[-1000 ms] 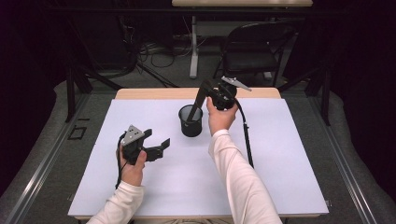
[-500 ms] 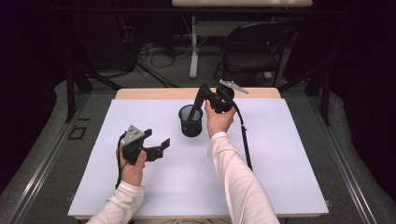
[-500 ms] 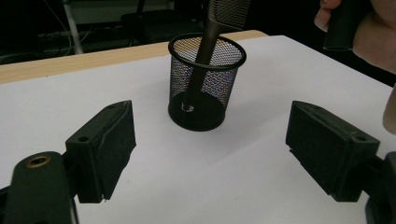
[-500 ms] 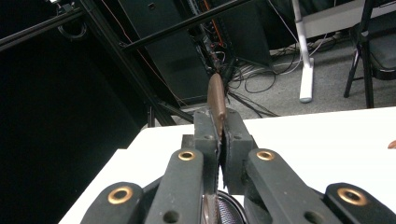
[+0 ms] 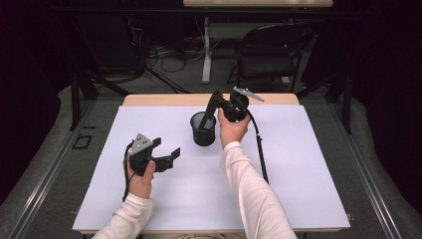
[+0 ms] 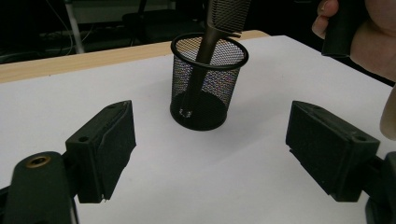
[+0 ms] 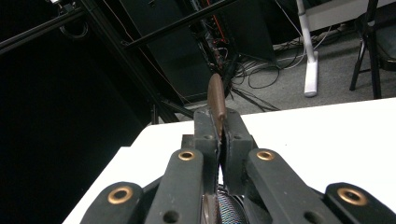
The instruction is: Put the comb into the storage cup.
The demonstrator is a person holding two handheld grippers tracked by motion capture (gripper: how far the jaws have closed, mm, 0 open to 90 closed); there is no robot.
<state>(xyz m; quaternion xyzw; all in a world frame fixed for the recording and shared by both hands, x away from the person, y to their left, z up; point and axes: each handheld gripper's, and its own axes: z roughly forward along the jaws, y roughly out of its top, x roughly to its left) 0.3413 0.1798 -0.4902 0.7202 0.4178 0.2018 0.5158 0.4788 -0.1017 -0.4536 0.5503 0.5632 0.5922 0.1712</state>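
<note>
Holding steady since a second ago: right gripper (image 5: 215,102) clamped tight on brown comb (image 6: 205,44), handle end down inside mesh cup (image 5: 203,128) (mid-bench). Left gripper (image 5: 166,157) idle, jaws wide, empty. Release seemingly next.

1. A table (image 5: 298,199) with a white top and a wooden far edge (image 5: 164,99) carries everything.
2. A black mesh cup (image 5: 203,130) stands upright on it, towards the far edge near the middle.
3. A black cable (image 5: 261,154) seems to rest on the top right of the cup.
</note>
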